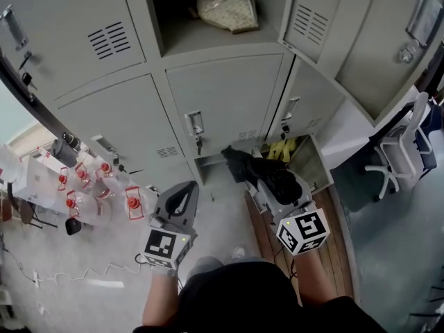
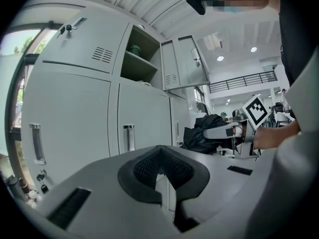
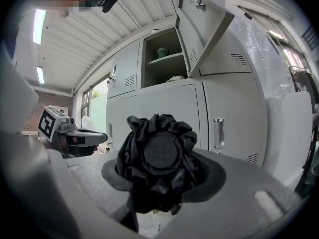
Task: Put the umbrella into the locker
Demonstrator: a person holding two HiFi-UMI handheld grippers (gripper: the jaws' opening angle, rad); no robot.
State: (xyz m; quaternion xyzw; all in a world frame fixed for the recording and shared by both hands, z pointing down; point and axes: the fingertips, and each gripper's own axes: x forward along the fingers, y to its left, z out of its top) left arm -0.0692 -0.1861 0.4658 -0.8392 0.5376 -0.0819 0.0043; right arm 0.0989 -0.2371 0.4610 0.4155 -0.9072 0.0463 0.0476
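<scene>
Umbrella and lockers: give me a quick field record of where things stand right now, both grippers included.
umbrella: black, folded, not yet in a locker
right hand-held gripper: shut on the umbrella
left hand-held gripper: jaws together, nothing between them
upper locker: door open, beige bag on its shelf
bottom locker: open, something yellow inside
other locker doors in view: closed

Locker shelf bears 1 beige bag.
</scene>
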